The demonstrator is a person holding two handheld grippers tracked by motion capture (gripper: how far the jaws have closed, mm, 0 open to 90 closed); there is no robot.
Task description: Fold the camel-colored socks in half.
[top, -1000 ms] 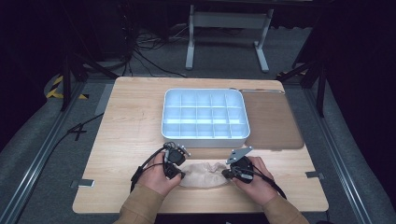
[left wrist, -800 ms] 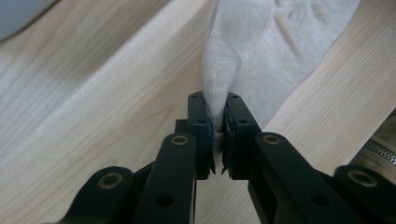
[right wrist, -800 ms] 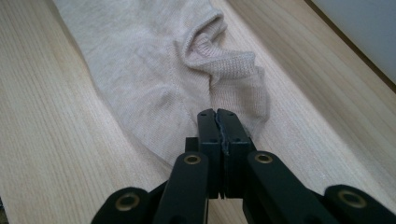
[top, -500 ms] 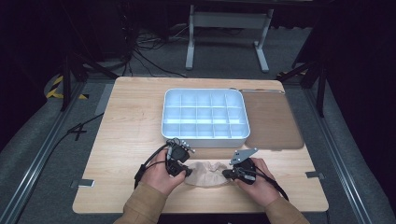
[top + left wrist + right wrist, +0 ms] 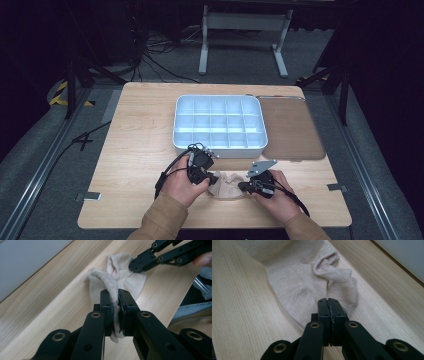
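The high view looks forward and down from above the person's side, taking in the whole desk (image 5: 140,130) from well off. Each gripper view rides low and close along its own black jaws. All three views share the beige sock (image 5: 227,185) on the desk's near edge.

We see a white compartment tray (image 5: 218,120) resting on the wooden counter (image 5: 140,130), its many cells bare. Just beside it, on its right, lies a brown mat (image 5: 291,127). Beyond the counter stands a grey metal frame (image 5: 243,22) among cables (image 5: 155,55) on the floor.
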